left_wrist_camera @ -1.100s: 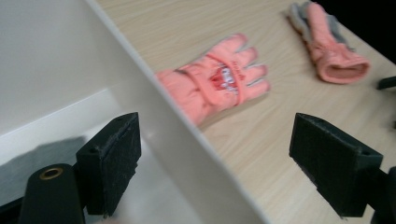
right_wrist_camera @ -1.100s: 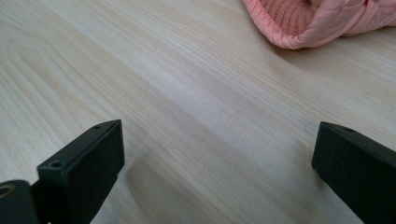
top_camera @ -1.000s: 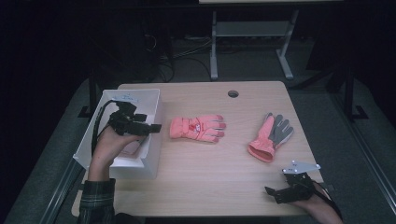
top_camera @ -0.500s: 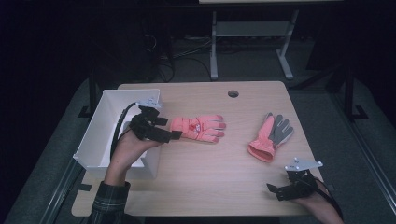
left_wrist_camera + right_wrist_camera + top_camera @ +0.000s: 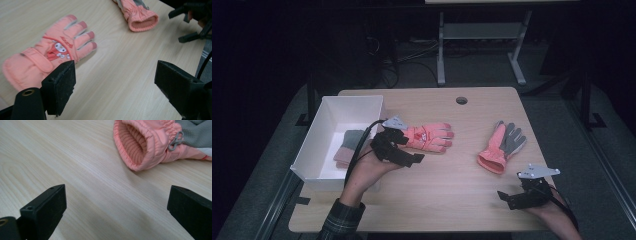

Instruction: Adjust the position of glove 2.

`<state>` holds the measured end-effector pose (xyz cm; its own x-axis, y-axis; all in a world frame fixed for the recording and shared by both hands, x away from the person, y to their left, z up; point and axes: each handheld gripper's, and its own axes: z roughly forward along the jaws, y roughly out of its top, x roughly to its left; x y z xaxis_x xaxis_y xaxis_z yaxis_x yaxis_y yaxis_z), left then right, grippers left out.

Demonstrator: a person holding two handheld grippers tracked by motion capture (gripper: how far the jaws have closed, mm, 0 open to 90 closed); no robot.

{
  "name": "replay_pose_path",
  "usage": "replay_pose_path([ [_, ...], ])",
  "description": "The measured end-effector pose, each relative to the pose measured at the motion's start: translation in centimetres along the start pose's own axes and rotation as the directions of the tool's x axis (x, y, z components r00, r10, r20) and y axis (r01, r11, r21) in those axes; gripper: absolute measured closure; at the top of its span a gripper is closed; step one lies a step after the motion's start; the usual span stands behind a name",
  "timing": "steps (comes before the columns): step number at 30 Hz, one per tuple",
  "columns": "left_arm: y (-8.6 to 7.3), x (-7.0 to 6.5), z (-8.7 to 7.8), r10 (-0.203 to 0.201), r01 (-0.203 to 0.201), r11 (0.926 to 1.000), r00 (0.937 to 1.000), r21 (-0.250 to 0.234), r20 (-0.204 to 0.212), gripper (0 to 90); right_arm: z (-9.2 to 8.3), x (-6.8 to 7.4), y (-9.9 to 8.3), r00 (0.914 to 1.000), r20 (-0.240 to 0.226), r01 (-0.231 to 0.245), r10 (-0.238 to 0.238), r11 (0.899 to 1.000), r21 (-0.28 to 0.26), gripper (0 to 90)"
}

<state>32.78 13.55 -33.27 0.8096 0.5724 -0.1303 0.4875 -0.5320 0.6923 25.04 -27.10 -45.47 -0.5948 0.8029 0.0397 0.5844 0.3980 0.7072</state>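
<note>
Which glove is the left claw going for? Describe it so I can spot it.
Start at the white bin on the table's left side. Just right of it lies a pink glove, beside the open left claw. Unlike the other glove, which shows a grey palm, it shows a cartoon patch.

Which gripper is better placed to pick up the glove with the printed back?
Left. The left gripper hangs open right beside that glove, near the white bin. The right gripper sits open by the table's near edge, closer to the other glove.
</note>
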Motion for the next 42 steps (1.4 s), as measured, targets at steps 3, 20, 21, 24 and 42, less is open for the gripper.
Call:
replay_pose_path([
  [3, -0.2, -0.6, 1.2, 0.002, -0.002, 0.9998, 1.0, 0.022, 0.007, 16.8, -0.1, -0.1, 0.3, 1.0, -0.001, -0.005, 0.005, 1.0, 0.0, 2.0],
  [20, -4.7, -1.7, 5.0, 0.044, -0.043, 0.9985, 0.9989, -0.033, 0.019, 16.8, -0.5, -2.8, 4.0, 0.9999, 0.011, -0.006, 0.007, 0.998, -0.056, 32.9],
  [21, -5.0, -1.7, 5.2, 0.032, -0.032, 0.999, 0.9992, -0.032, 0.022, 16.8, -0.4, -3.0, 4.2, 0.9999, 0.014, -0.007, 0.008, 0.998, -0.061, 37.2],
  [24, -6.1, -1.8, 5.6, 0.036, -0.036, 0.9992, 0.9992, -0.015, 0.016, 16.8, -0.3, -3.9, 5.1, 0.9997, 0.011, -0.02, 0.021, 0.996, -0.087, 53.3],
  [42, -10.4, -1.8, 6.9, 0.071, -0.071, 0.9975, 0.9975, 0.008, 0.003, 16.6, 4.7, -8.4, 8.0, 0.9969, 0.064, -0.041, 0.044, 0.998, -0.049, 90.0],
])
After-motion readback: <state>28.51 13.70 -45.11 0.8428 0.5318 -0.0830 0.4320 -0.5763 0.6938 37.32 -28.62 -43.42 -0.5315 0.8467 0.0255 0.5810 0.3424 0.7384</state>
